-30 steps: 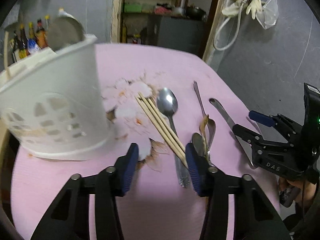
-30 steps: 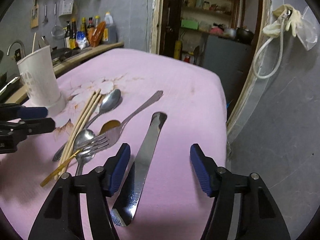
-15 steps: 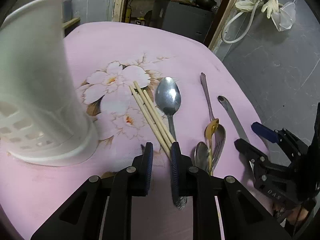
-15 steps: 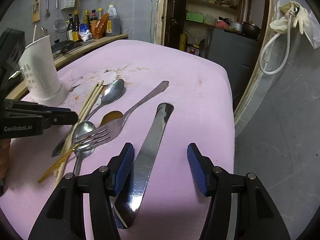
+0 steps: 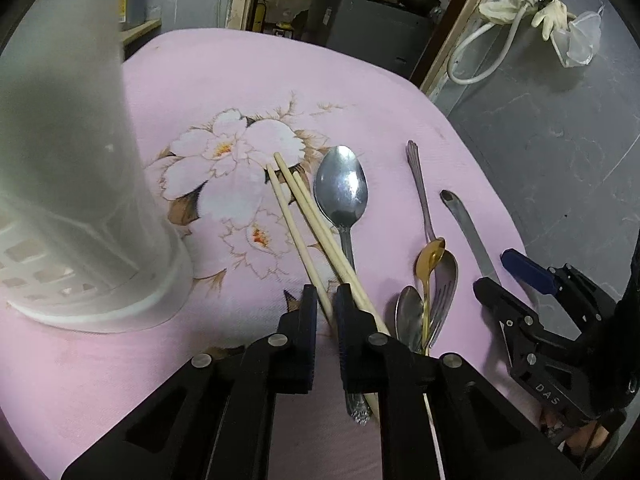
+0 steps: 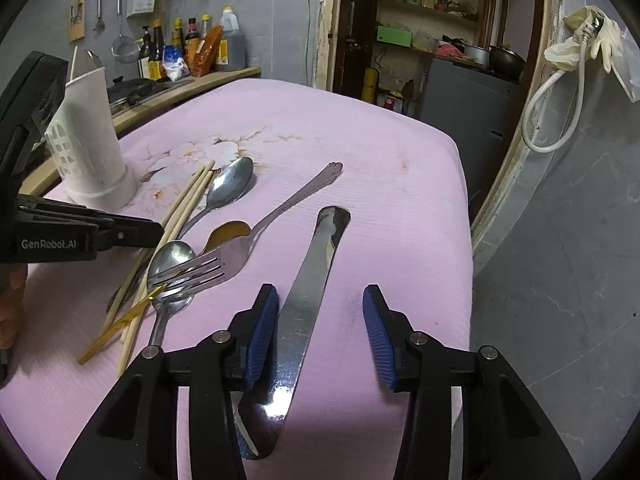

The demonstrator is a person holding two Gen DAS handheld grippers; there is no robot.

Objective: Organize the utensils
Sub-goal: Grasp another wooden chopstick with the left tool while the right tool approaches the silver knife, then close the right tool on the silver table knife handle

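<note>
Three wooden chopsticks (image 5: 304, 220) lie slanted on the pink cloth beside a large spoon (image 5: 340, 188). My left gripper (image 5: 325, 300) is low over them, its jaws closing on the leftmost chopstick; the other two run under its right finger. In the right wrist view the left gripper (image 6: 156, 232) reaches in from the left. My right gripper (image 6: 319, 294) hovers over the table knife (image 6: 308, 300); its jaws are closing, the blade sits near the left pad and neither pad touches it. A fork (image 6: 208, 268), a gold spoon (image 6: 228, 230) and a small spoon (image 6: 172, 256) lie piled together.
A tall white perforated utensil holder (image 5: 80, 200) stands close on the left, also visible as the holder (image 6: 92, 152). The pink table (image 6: 400, 160) ends at a rounded edge on the right, with grey floor below. A counter with bottles (image 6: 192, 48) stands behind.
The left gripper moved forward and down onto the chopsticks, and its jaws narrowed from wide apart to gripping one. The right gripper held its place while its jaws narrowed somewhat over the knife.
</note>
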